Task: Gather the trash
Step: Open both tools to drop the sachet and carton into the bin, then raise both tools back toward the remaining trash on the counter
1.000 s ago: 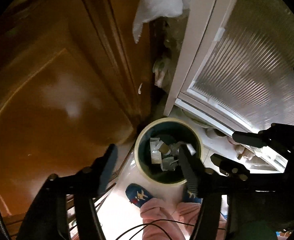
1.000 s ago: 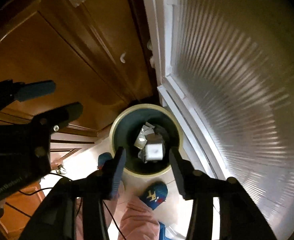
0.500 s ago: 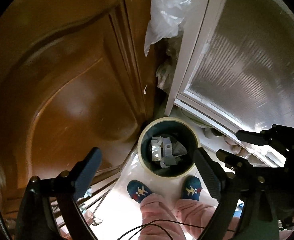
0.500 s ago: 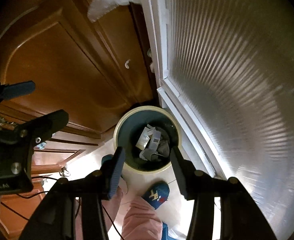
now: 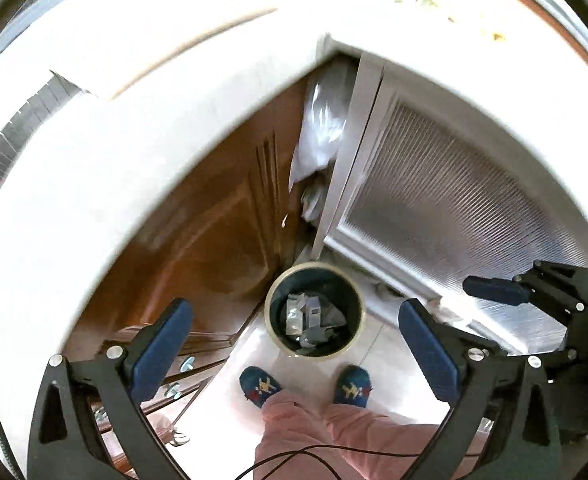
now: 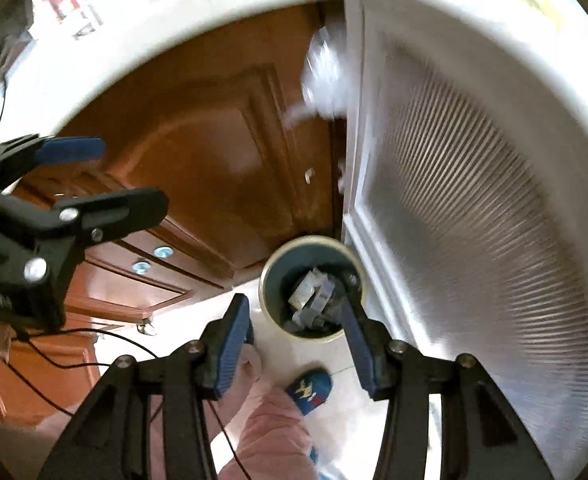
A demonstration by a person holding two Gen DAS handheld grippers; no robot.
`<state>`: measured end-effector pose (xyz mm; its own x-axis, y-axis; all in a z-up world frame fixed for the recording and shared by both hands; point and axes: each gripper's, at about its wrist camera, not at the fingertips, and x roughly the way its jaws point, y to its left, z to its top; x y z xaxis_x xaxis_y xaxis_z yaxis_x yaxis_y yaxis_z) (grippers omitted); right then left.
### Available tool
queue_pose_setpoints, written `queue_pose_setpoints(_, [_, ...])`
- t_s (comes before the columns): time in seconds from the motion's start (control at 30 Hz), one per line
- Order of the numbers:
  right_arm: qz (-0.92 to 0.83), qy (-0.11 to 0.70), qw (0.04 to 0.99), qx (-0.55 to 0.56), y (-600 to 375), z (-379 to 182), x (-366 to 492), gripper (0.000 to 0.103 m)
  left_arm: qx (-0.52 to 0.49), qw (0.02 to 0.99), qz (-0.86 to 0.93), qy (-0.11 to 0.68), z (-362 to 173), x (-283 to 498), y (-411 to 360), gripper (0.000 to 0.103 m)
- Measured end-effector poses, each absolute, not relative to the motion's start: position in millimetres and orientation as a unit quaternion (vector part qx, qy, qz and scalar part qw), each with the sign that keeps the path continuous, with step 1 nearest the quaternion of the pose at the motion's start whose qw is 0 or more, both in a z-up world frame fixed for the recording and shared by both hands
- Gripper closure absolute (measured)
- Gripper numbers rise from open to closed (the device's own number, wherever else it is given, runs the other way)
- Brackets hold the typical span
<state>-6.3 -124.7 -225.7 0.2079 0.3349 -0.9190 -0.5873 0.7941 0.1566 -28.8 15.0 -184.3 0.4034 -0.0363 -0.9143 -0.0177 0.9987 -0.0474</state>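
Counter (image 5: 141, 128): white, curved edge, beyond and above both jaws.
Ribbed door (image 5: 454, 200): white frame, right of the jaws.
Wood cabinet (image 6: 213, 152): brown panel, left of the jaws.
Left gripper (image 5: 296, 344): jaws opening, spread wide, nothing between them.
Right gripper (image 6: 294, 316): jaws parted, released, empty.
Bin (image 5: 271, 324): round, cream rim, on the floor far below the jaws.
Slippers (image 5: 259, 386): blue, near side of bin.
Trash (image 5: 310, 316): crumpled scraps, inside the bin.

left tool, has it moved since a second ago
Yes. The left tool has risen away from the trash bin, which looks smaller now, with the white countertop edge in view. Its jaws are opening, empty.
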Motion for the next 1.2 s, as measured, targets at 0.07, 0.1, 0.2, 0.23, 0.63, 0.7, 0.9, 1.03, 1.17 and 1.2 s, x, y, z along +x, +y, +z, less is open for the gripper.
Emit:
queue_pose_setpoints(0.07, [0.318,0.530,0.776,-0.125,-127,-199,-10,0.055,-0.034,0.842,-0.009,0.538,-165,-32,16,0.001])
queue_pose_setpoints(0.1, [0.325,0.523,0.777,-0.127,-128,-188,-12,0.055,-0.040,0.845,-0.010,0.533,-153,-33,17,0.001])
queue_pose_setpoints(0.2, [0.345,0.499,0.785,-0.125,-133,-150,-14,0.055,-0.049,0.858,-0.010,0.511,-122,-35,19,0.001])
queue_pose_setpoints(0.23, [0.347,0.488,0.791,-0.124,-135,-137,-15,0.055,-0.051,0.864,-0.011,0.501,-109,-34,19,0.001])
queue_pose_setpoints(0.63, [0.307,0.359,0.875,-0.111,-176,-31,-5,0.055,-0.028,0.917,-0.025,0.398,26,-17,-2,0.001])
queue_pose_setpoints(0.7, [0.290,0.339,0.888,-0.110,-180,-17,0,0.055,-0.016,0.921,-0.029,0.388,39,-13,-9,0.001])
queue_pose_setpoints(0.9, [0.246,0.289,0.919,-0.106,-200,18,23,0.055,0.012,0.932,-0.039,0.361,68,11,-26,0.001])
queue_pose_setpoints(1.03, [0.216,0.263,0.933,-0.118,-202,26,44,0.055,0.018,0.932,-0.046,0.360,76,36,-31,0.001])
queue_pose_setpoints(1.17, [0.191,0.263,0.937,-0.128,-198,22,72,0.055,0.018,0.928,-0.063,0.368,79,69,-31,0.001])
queue_pose_setpoints(1.2, [0.187,0.268,0.936,-0.128,-196,19,81,0.055,0.018,0.927,-0.065,0.368,79,77,-31,0.001])
